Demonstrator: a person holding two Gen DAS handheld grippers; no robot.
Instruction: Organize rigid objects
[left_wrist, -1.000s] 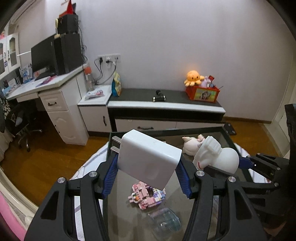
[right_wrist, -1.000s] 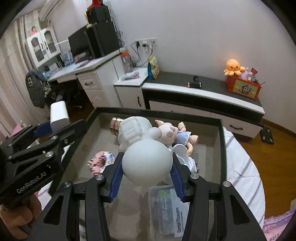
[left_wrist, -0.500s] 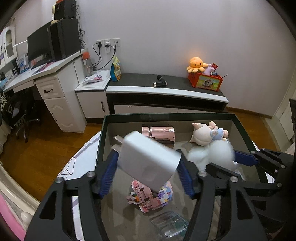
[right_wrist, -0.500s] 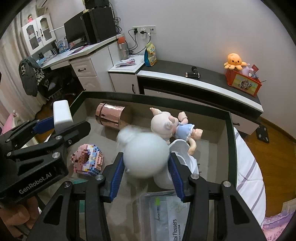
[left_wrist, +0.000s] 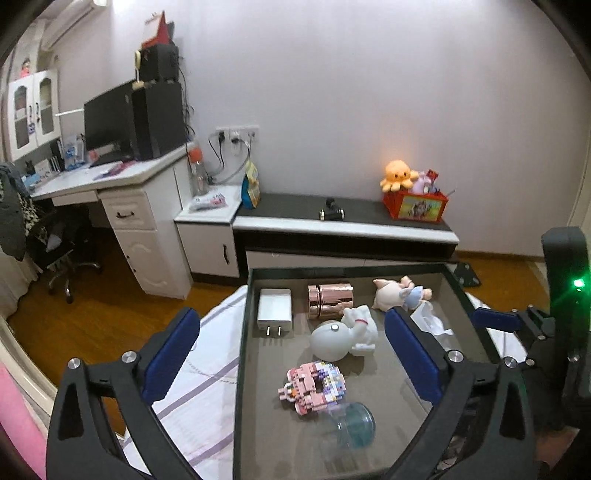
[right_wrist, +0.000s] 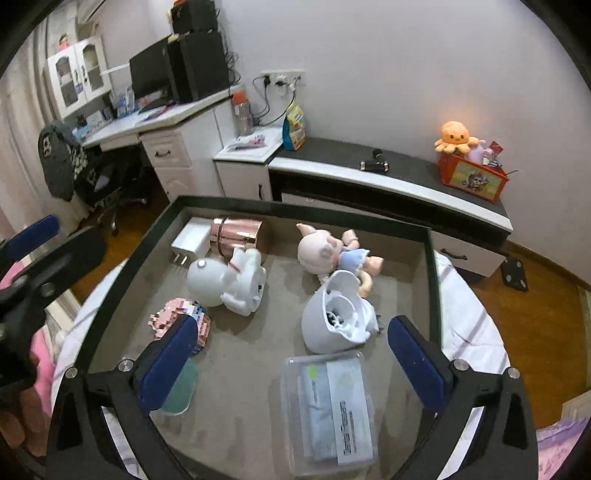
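Observation:
A white charger (left_wrist: 274, 312) lies flat at the far left corner of the dark glass table (left_wrist: 369, 435), next to a rose-gold canister (left_wrist: 330, 300). A white astronaut figure (left_wrist: 341, 336) lies on its side just in front of them; it also shows in the right wrist view (right_wrist: 229, 282), beside the charger (right_wrist: 190, 242) and canister (right_wrist: 240, 236). My left gripper (left_wrist: 291, 354) is open and empty, raised above the table's near left. My right gripper (right_wrist: 291, 356) is open and empty above the table's near side.
A pig doll (right_wrist: 332, 253), a white cup-like item (right_wrist: 338, 317), a pink block model (left_wrist: 314, 382), a clear plastic box (right_wrist: 332, 410) and a small teal-tinted clear container (left_wrist: 352, 430) also lie on the table. A striped cloth (left_wrist: 199, 398) lies under it. A low cabinet (left_wrist: 343, 229) stands behind.
Both grippers opened and pulled back. The charger left my left gripper and now lies at the far left corner; the astronaut left my right gripper and lies beside it.

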